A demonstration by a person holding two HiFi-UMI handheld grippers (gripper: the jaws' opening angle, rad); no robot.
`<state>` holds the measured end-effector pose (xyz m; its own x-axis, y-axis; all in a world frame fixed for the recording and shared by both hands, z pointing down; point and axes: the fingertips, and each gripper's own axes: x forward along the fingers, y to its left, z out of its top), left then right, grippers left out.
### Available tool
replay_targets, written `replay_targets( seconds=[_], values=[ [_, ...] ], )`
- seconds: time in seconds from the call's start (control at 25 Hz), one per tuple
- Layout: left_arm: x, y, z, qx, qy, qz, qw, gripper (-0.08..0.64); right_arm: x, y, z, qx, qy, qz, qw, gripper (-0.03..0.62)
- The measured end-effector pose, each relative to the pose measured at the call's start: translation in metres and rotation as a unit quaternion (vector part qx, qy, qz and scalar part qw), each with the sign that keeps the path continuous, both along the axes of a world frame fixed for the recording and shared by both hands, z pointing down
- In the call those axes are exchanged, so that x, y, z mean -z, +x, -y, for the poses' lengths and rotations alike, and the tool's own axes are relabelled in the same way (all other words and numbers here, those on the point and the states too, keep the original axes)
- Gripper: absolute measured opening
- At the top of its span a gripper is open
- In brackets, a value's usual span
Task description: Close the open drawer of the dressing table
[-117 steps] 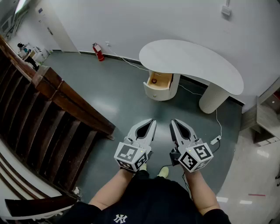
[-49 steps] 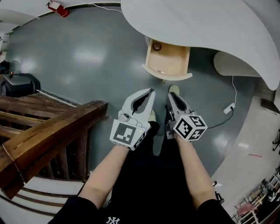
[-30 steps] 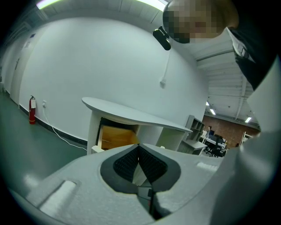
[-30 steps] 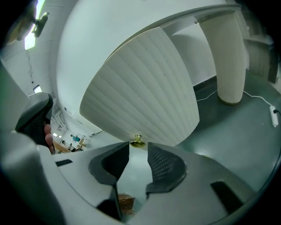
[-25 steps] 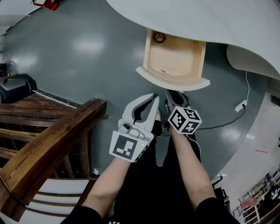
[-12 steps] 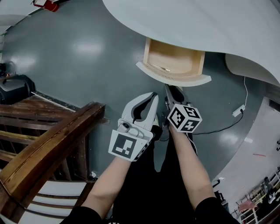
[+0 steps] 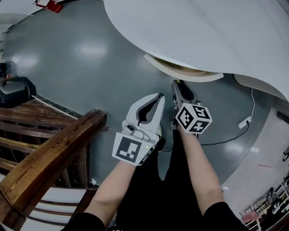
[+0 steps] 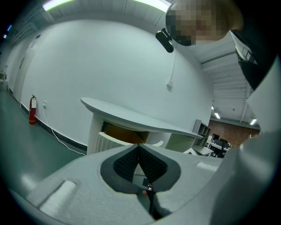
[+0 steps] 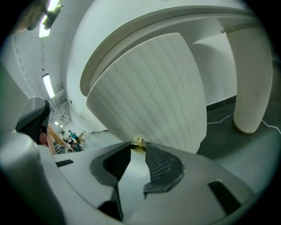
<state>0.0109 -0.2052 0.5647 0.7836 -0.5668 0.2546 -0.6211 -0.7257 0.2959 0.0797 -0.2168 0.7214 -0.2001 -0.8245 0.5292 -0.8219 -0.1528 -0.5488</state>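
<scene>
The white dressing table fills the top of the head view, and only the curved rim of its open drawer shows past the tabletop edge. In the right gripper view the ribbed white drawer front is close ahead. Its brass knob sits right at the tips of my right gripper, whose jaws stand a little apart. That gripper points at the drawer front. My left gripper hangs back beside it, shut on nothing. The left gripper view shows the drawer's wooden inside.
A dark wooden stair railing runs along the left. A red fire extinguisher stands by the far wall. A cable with a plug lies on the grey floor at the right, near the table's thick leg.
Both grippers have moved toward the table. The right one has come up to the drawer front. Much less of the drawer shows beyond the tabletop edge than a second ago.
</scene>
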Motion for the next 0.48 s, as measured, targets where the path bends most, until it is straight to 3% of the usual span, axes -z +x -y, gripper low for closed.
replay_targets(
  seconds=[0.48],
  values=[
    [-0.017,0.003,0.033,0.021,-0.003,-0.005,0.9998,0.009,0.003,0.023,0.053,0.002,0.033,-0.031,0.999,0.114]
  ],
)
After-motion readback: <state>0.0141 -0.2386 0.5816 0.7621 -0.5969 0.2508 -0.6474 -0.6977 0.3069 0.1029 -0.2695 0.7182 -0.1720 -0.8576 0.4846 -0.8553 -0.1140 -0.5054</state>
